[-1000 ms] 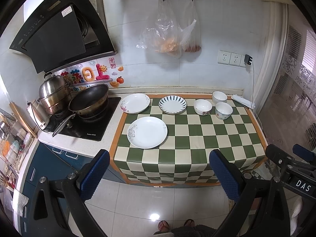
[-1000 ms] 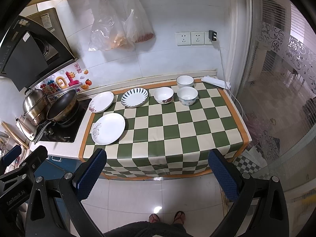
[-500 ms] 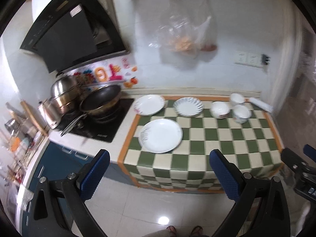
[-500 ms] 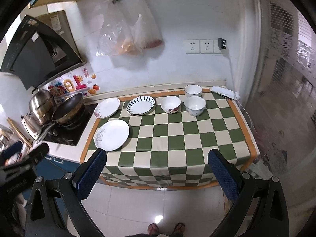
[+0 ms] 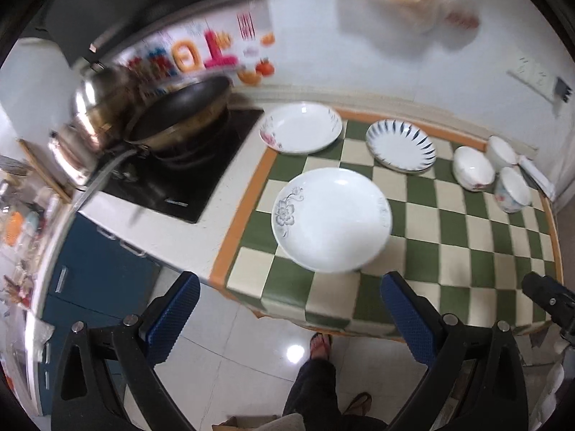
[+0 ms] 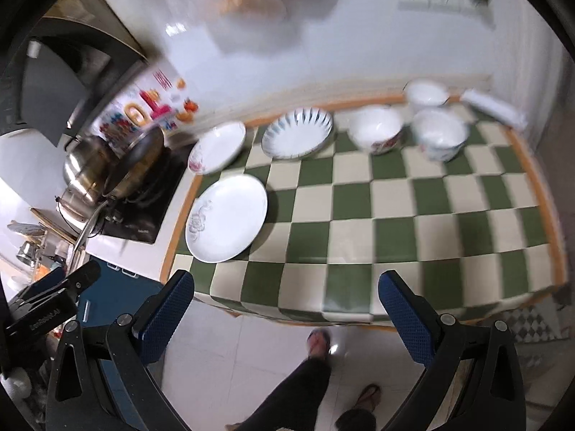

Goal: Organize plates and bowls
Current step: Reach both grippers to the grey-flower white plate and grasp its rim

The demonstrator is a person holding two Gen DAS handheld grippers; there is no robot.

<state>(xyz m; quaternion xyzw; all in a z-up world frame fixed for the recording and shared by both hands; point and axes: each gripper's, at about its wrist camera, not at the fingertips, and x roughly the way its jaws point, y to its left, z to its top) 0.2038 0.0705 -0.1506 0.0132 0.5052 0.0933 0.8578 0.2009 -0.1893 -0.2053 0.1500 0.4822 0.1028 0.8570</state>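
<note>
On the green checked counter (image 5: 467,251) lie three plates: a large white plate with a grey flower (image 5: 332,219) (image 6: 226,222) near the front left, a white plate with a pink flower (image 5: 301,127) (image 6: 217,147) behind it, and a blue-striped plate (image 5: 400,145) (image 6: 297,133). Three white bowls stand at the back right (image 5: 472,168) (image 5: 501,149) (image 5: 512,190) (image 6: 375,131) (image 6: 426,93) (image 6: 438,134). My left gripper (image 5: 289,318) is open and empty before the counter's front edge, short of the large plate. My right gripper (image 6: 285,314) is open and empty before the front edge.
A black hob (image 5: 187,179) with a frying pan (image 5: 179,111) and a steel pot (image 5: 97,107) sits left of the counter. Blue cabinets (image 5: 97,269) stand below. A folded white cloth (image 6: 492,107) lies at the back right. Bags hang on the wall.
Both grippers have moved forward and down toward the counter; the plates and bowls look larger. The views are blurred by motion. Nothing on the counter has moved.
</note>
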